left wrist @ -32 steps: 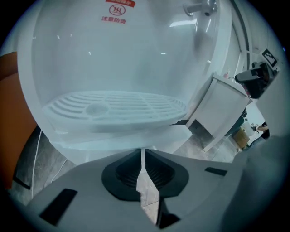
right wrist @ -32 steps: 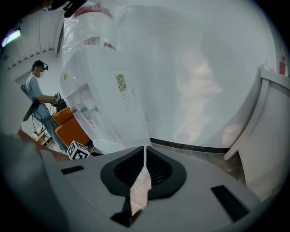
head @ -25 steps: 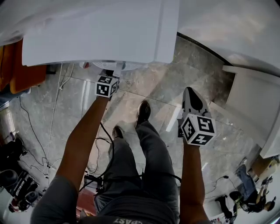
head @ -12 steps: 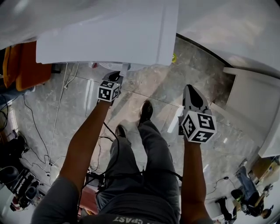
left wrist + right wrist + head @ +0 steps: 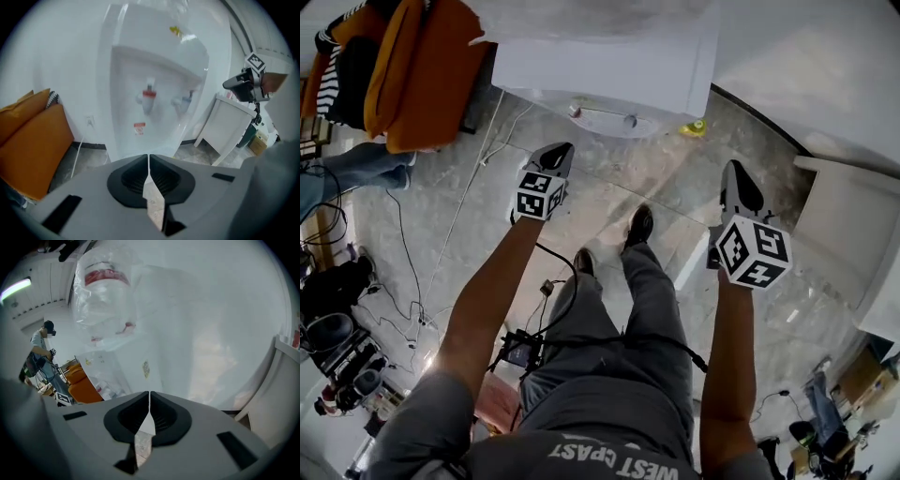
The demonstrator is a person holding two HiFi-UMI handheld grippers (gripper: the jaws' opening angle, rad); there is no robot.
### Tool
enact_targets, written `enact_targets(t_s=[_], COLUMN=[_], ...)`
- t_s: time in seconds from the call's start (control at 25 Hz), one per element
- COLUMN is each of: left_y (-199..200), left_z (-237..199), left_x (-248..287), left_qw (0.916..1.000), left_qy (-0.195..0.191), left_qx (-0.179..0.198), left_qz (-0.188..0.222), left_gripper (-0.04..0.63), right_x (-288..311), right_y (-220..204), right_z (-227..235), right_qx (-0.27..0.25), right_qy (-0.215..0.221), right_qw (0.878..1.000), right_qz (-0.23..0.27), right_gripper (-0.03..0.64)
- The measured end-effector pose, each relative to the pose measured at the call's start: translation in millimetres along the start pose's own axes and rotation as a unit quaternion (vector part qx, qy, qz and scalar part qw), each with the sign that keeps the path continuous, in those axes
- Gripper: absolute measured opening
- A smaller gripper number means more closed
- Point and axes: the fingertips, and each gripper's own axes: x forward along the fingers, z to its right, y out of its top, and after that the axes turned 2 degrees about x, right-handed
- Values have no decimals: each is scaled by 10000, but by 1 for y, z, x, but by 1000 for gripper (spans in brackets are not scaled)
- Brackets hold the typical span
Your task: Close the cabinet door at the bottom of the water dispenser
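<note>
Though tucked right in against the front of the water dispenser [image 5: 609,66] half a second ago, now hanging well back from it with the left gripper [image 5: 559,156], jaws pressed together on nothing.

Left to right from that claw:
- orange chair [image 5: 422,75] way off to its left
- dispenser dead ahead
- right gripper [image 5: 733,173] off to its right, also pinched closed and empty
- white side table [image 5: 848,220] further right again

Looking along the left claw: red tap [image 5: 149,93] and a second tap [image 5: 186,98] up above the jaw tips, and the lower front with a small red sticker [image 5: 139,127] straight beyond them.

Can't spot the cabinet door sticking out anywhere down there, so guessing already swung to. Can't make out its seam well enough to swear by it, though.

Reads like stepping away after the push rather than lining up for one, so probably done or near enough. If not actually latched, would mean going back in low with the left claw, since closest and pointed straight at it.
</note>
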Motion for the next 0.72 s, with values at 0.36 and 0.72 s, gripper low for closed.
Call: enact_targets(t_s=[0.36, 0.72], left_y=[139, 252], left_z=[-1, 27], left_x=[-167, -325], left_qw=[9900, 9644], left_qy=[176, 93], left_qx=[262, 569], left_qz=[1378, 2582], left_gripper=[26, 26], right_x=[-79, -178], right_y=[66, 135], right_z=[-63, -129], right_qx=[-217, -663], right_qy=[278, 473], right_qw=[9983, 9893], right_qz=[460, 1210], right_gripper=[28, 26])
